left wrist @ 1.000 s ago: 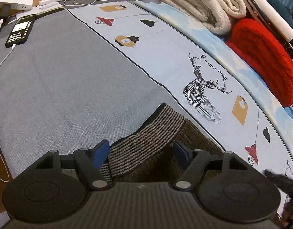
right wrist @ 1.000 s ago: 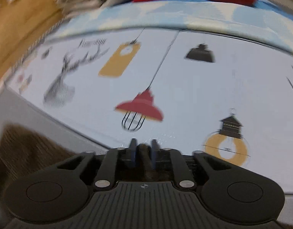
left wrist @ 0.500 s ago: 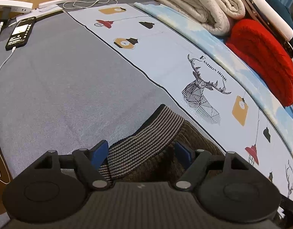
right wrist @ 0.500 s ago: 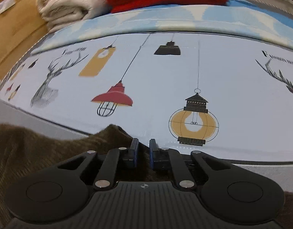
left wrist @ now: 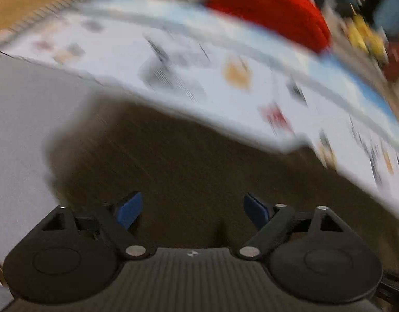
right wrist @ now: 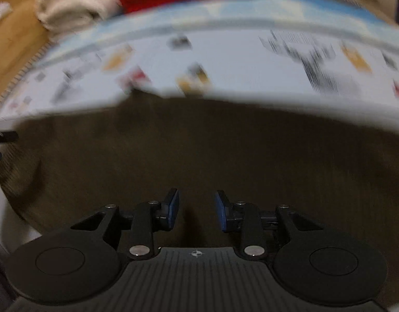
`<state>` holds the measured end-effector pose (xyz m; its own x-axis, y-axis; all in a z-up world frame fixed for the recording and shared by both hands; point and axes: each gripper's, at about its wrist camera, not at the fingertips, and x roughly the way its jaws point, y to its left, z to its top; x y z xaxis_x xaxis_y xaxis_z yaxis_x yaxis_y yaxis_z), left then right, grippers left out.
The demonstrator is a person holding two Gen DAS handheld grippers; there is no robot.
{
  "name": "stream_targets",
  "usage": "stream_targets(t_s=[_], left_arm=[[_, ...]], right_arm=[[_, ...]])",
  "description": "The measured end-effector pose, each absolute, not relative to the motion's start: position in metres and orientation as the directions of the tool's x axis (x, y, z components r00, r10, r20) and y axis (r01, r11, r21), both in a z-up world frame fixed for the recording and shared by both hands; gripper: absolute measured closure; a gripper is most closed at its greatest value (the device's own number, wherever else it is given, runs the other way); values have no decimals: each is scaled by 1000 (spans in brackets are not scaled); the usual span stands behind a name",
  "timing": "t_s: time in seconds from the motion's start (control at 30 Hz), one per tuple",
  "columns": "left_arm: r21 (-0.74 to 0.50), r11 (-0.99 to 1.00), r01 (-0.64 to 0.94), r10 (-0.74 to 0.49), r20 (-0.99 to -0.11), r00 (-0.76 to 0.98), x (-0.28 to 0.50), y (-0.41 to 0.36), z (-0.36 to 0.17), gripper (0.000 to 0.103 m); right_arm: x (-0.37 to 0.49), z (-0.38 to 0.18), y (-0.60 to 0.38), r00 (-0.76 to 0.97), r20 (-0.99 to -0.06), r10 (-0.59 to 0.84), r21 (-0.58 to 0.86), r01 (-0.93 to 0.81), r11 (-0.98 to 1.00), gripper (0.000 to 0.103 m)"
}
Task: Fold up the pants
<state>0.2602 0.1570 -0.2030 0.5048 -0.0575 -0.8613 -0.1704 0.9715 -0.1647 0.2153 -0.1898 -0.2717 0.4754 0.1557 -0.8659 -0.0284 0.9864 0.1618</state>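
Note:
Dark brown pants point(left wrist: 189, 161) lie spread on the bed and fill the lower half of both views, also in the right wrist view point(right wrist: 199, 150). Both frames are motion-blurred. My left gripper point(left wrist: 192, 208) is open, blue pads wide apart, above the brown cloth with nothing between them. My right gripper point(right wrist: 196, 209) is open with a narrower gap, also over the pants and holding nothing.
The pants lie on a pale printed sheet point(left wrist: 225, 83) next to a grey cover point(left wrist: 22, 98). A red cushion point(left wrist: 267, 7) and folded cream blankets point(right wrist: 74, 2) sit at the far edge. A wooden floor point(right wrist: 9, 39) shows at the left.
My right gripper has opened and let go of the pants. My left gripper has swung away from the striped waistband, and both views now move fast over the spread brown cloth.

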Motion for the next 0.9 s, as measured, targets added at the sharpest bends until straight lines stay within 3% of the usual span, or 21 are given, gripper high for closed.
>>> stream_targets(t_s=[0.17,0.27,0.33,0.37,0.5,0.7,0.9], left_arm=[[121,992,36,92,-887,452,254,110,-227,13],[159,985,62,119,-902,414,244,103,-234,6],[177,983,54,140,-901,411,238,97,-234,6],[189,980,56,151,-901,408,235,93,-232,6],[175,984,46,141,-904,404,215,77,-223,6],[92,995,46,59,-875,480,191,38,-178,6],[-4,996,93,-48,-877,477,189,-33,-157,6]], right_arm=[[186,-254,-203,513,-844,157,152,-51,987,69],[168,-247,-236,521,-846,113,153,35,988,58],[162,-264,-262,417,-907,49,104,110,988,57],[154,-267,-278,432,-898,83,153,130,980,60],[129,-249,-322,479,-868,127,280,263,923,60],[80,-196,-418,630,-777,13,387,461,799,50],[46,-196,-521,657,-750,-80,471,614,634,51]])
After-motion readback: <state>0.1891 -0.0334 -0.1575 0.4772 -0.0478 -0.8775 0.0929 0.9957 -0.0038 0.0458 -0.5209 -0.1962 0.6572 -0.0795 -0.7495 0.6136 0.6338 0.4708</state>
